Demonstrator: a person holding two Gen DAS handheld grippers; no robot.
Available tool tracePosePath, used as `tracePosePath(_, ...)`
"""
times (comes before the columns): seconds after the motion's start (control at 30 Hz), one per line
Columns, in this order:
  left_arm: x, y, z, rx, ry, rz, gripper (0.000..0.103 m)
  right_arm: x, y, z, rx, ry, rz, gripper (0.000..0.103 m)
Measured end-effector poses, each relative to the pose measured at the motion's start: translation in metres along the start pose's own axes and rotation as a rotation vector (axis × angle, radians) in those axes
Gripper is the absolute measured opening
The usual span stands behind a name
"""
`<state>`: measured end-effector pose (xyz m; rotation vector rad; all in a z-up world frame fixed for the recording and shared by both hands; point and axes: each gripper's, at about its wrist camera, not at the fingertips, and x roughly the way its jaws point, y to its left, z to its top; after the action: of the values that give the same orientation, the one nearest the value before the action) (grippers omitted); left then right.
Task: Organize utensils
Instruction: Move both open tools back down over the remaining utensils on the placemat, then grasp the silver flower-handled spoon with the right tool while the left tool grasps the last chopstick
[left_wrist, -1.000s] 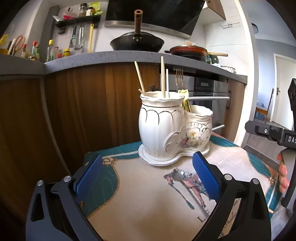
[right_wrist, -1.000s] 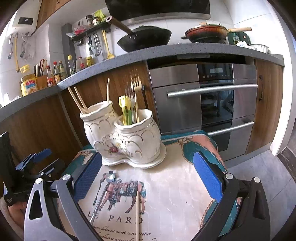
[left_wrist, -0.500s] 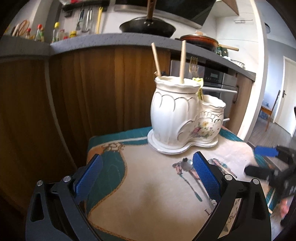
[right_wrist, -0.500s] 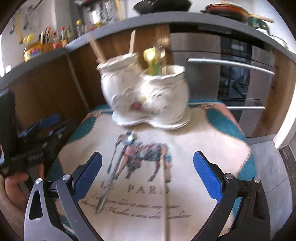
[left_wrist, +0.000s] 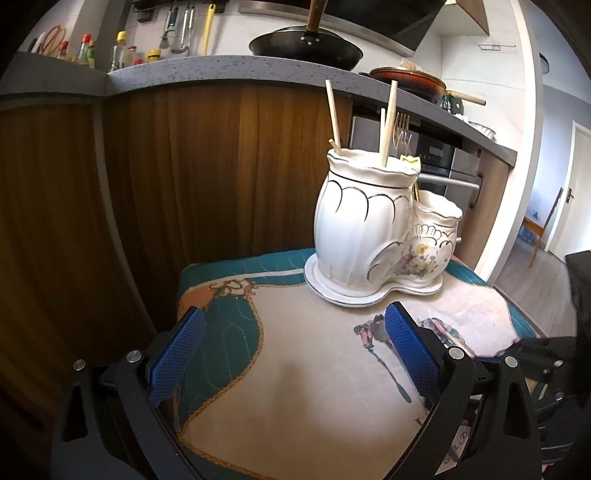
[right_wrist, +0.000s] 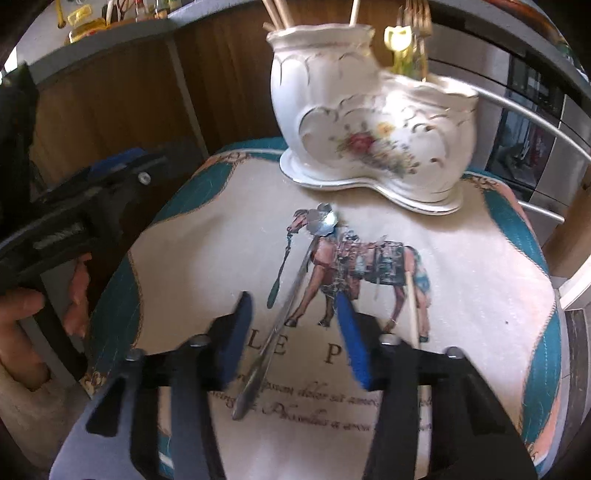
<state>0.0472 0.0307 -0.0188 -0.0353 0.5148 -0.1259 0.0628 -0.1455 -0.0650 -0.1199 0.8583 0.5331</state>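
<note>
Your right gripper (right_wrist: 291, 332) points down at the printed cloth with teal border (right_wrist: 480, 266) and straddles the handle of the long silver metal spoon (right_wrist: 291, 295). Its blue-padded jaws are closing with the handle between them, but a gap shows on both sides and the pads do not yet press on the metal. Treat the spoon as not yet held.

Your left gripper (left_wrist: 291, 350) hovers over the near corner of the cloth with its jaws spread wide and nothing between them.

**Items already stowed**
- The white two-pot ceramic utensil holder with gilt trim and a floral motif (right_wrist: 369, 122) stands on its own base plate at the far side of the cloth.
- Its taller pot holds several pale wooden chopsticks (left_wrist: 388, 122).
- Its lower pot holds metal forks (left_wrist: 400, 129) and a yellow-green plastic utensil (right_wrist: 397, 40).

**Items still on the cloth**
- The spoon lies diagonally, with its bowl near the holder's base plate and its handle end towards you.
- One loose pale wooden chopstick (right_wrist: 413, 306) lies just right of the right gripper, partly hidden behind its finger.

**Progress estimate**
The task appears well advanced. Two items remain, as far as the views show. The spoon pick-up is the step in hand; the loose chopstick would follow.
</note>
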Motion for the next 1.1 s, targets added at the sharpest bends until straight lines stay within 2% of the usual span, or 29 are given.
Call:
tracePosePath(0.1, -0.001, 0.003, 0.001, -0.014, -0.007, -0.005, 0.097, 0.013, 0.001, 0.009, 0.007, 0.022, -0.013, 0.029)
tracePosePath(0.33, -0.002, 0.011, 0.003, -0.046, -0.010, -0.009, 0.097, 0.036, 0.006, 0.023, -0.033, 0.044, -0.099, 0.016)
tracePosePath(0.37, -0.002, 0.012, 0.004, -0.050, -0.011, -0.011, 0.097, 0.036, 0.010, 0.022, -0.050, 0.045, -0.101, 0.010)
tracePosePath(0.5, 0.000, 0.011, 0.003, -0.049, -0.002, -0.016, 0.097, 0.035, 0.007, 0.022, -0.026, 0.036, -0.087, 0.003)
tracePosePath(0.63, 0.000, 0.006, 0.003, -0.032, 0.006, -0.027, 0.097, 0.016, -0.005, 0.018, 0.022, -0.019, -0.049, 0.003)
tracePosePath(0.83, 0.000, -0.014, 0.000, -0.011, 0.041, -0.051, 0.097, -0.045, -0.041, 0.008, 0.116, -0.139, 0.045, 0.003)
tracePosePath(1.0, 0.005, -0.067, -0.012, 0.072, 0.130, -0.100, 0.097, -0.082, -0.085, -0.005, 0.195, -0.224, 0.034, 0.003)
tracePosePath(1.1, 0.013, -0.101, -0.025, 0.079, 0.224, -0.159, 0.097, -0.082, -0.108, -0.009, 0.233, -0.238, 0.005, 0.003)
